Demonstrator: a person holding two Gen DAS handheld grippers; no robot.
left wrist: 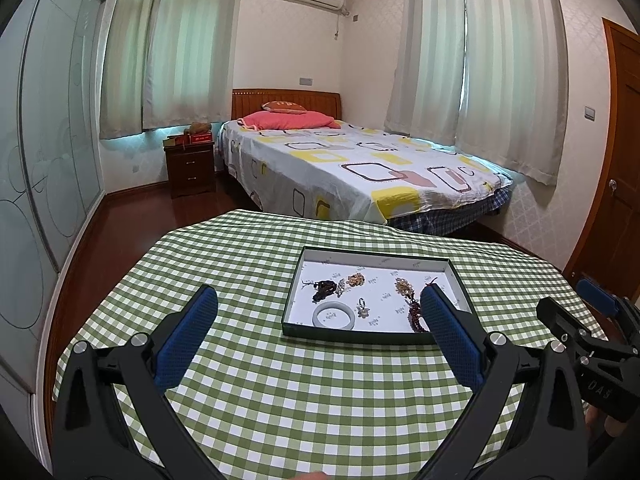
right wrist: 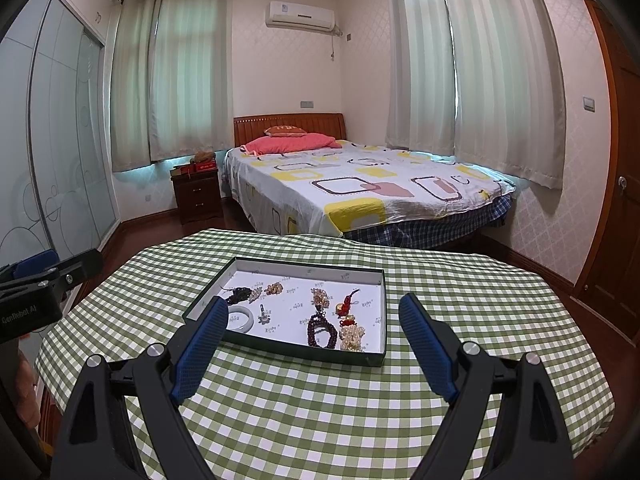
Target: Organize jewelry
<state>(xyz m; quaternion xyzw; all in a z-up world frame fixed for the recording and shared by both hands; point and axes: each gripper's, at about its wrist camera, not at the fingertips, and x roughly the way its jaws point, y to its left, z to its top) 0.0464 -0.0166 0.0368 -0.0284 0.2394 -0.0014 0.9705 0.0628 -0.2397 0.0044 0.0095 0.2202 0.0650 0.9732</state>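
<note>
The jewelry (right wrist: 320,316) lies loose in a shallow tray (right wrist: 280,345) on the checked worktop (right wrist: 320,412), both grippers, left (left wrist: 320,312) and right (right wrist: 312,320), hovering before it with jaws wide, the bed (right wrist: 360,192) beyond.

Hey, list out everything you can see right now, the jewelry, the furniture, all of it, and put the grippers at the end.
tray: one, dark green rim, white inside, on the table
white bangle: one, tray's near-left corner
dark bead bracelet: one, deep red, tray's near side
pearl cluster: one, cream, right of the bracelet
red charm: one, red and gold, behind the pearls
black cord piece: one, tray's left
small brooches: several, gold and silver, mid-tray
tablecloth: green-white check
bed: one, patterned sheet, pink pillow
nightstand: one, dark wood
air conditioner: one, white, on wall
left hand-held gripper: open, empty
right hand-held gripper: open, empty
</note>
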